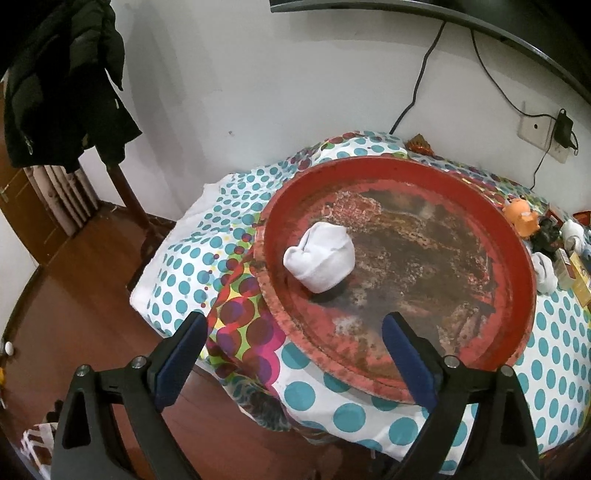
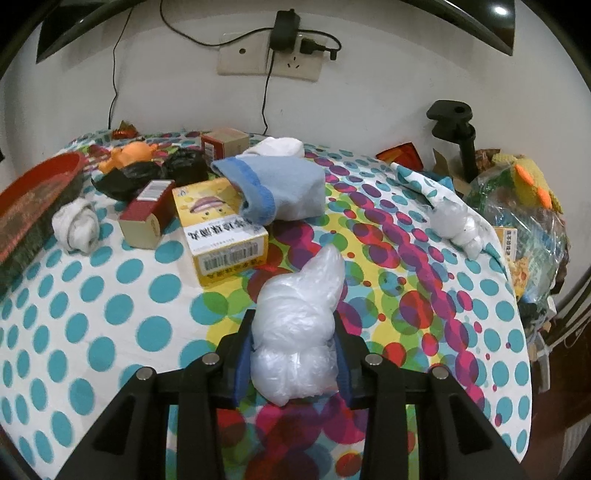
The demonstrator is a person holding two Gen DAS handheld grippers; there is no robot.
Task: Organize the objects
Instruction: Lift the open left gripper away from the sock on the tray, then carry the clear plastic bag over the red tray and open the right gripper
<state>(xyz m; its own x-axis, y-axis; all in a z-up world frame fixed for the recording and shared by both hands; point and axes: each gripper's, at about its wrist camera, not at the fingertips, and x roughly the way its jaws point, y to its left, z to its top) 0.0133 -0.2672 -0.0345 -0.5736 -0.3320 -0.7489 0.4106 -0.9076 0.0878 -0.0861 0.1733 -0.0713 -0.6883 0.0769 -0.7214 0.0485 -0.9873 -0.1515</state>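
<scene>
A big worn red round tray (image 1: 517,258) lies on the dotted cloth, with a rolled white sock (image 1: 320,257) in its left part. My left gripper (image 1: 293,325) is open and empty, above the tray's near rim. My right gripper (image 2: 293,325) is shut on a knotted clear plastic bag (image 2: 297,325) held just over the cloth. Further off in the right wrist view lie a yellow box (image 2: 221,236), a red box (image 2: 147,214), a blue sock (image 2: 280,188), a white sock ball (image 2: 75,225), black bags (image 2: 147,173) and a second clear bag (image 2: 456,225). The tray's edge (image 2: 37,184) shows at left.
The table stands against a white wall with a socket and charger (image 2: 282,31). An orange toy (image 1: 522,218) sits behind the tray. A black clamp stand (image 2: 461,136) and a bag of clutter (image 2: 517,206) crowd the right edge. A dark coat (image 1: 62,85) hangs at left over wooden floor.
</scene>
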